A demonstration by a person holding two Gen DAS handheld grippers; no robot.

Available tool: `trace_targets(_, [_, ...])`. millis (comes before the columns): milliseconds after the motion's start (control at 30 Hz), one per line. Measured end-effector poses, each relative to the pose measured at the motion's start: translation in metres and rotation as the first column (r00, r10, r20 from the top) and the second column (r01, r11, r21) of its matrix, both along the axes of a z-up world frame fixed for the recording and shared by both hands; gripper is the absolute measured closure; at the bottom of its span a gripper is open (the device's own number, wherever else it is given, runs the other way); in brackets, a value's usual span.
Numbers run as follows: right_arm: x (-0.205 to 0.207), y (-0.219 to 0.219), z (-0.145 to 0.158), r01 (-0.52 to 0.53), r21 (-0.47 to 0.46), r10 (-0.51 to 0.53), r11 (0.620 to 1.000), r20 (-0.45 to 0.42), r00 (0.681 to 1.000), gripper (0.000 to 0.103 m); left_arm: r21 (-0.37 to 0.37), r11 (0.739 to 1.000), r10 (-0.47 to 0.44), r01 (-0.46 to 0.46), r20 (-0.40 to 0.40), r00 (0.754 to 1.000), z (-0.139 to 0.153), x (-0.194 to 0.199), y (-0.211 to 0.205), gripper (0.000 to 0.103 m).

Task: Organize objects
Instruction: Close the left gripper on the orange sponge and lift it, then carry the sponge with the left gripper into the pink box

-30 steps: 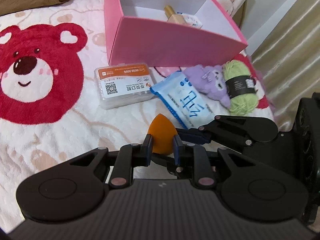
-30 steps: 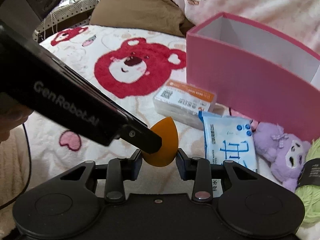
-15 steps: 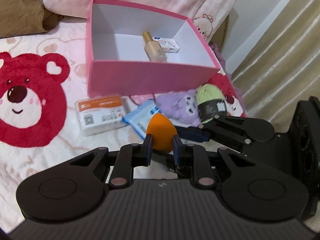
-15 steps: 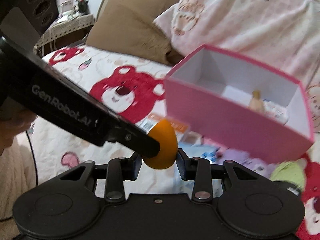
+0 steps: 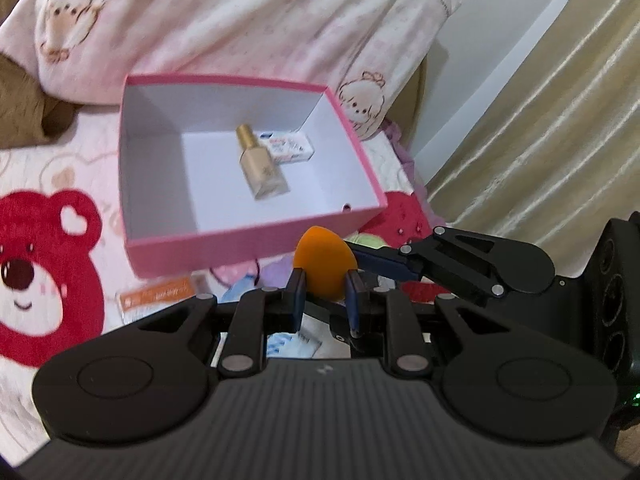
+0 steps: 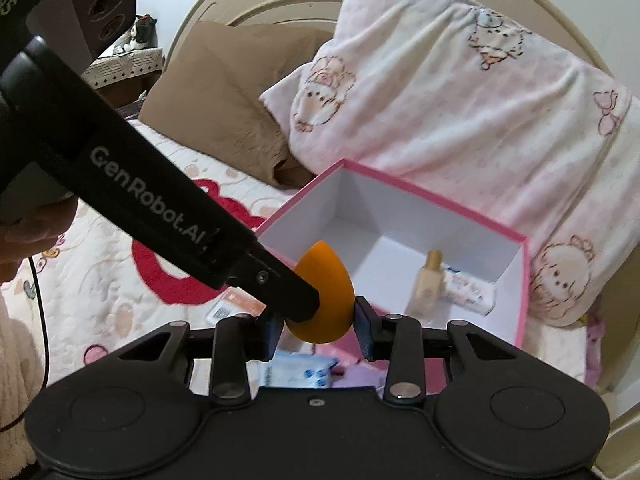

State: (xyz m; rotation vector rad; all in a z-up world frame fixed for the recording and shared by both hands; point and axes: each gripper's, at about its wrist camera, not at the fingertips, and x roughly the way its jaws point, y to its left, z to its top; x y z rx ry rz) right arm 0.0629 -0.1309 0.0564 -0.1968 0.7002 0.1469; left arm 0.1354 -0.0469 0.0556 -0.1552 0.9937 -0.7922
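1. Pinching the orange sponge [image 5: 325, 266] with both my left claw [image 5: 325, 296] and right claw [image 6: 318, 330], low centre, before the pink box [image 5: 256, 246].
2. Uneven release could flick it past the box.

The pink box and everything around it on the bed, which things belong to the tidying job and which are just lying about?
Part of the job:
- orange sponge, gripped by both the left tongs and right tongs
- pink box
- foundation bottle and small carton, already inside
- labelled plastic case, blue packet, still outside

Just lying about:
- bear blanket
- pillows
- curtain
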Motion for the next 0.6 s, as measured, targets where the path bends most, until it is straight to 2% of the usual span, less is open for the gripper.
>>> trace_targets(167, [0.026, -0.017, 0.014, 0.042, -0.018, -0.042, 0.999, -0.022, 0.999, 0.061, 0.007, 1.000, 0.006, -0.006, 0.023, 1.000, 0.014, 0.022, -0.022, 0.083])
trace_targets(267, [0.046, -0.033, 0.017, 0.078, -0.019, -0.079, 0.997, -0.066, 0.995, 0.061, -0.004, 1.000, 0.019, -0.019, 0.002, 1.000, 0.014, 0.041, -0.036, 0.083])
trace_targets(467, [0.096, -0.072, 0.008, 0.177, 0.002, -0.173, 0.984, -0.216, 0.961, 0.061, -0.044, 0.998, 0.041, -0.046, -0.093, 0.995, -0.008, 0.092, -0.067, 0.084])
trace_targets(600, [0.127, -0.085, -0.009, 0.179, -0.071, -0.192, 0.981, -0.273, 0.943, 0.061, -0.068, 0.995, 0.057, -0.068, -0.151, 0.987, -0.032, 0.123, -0.084, 0.084])
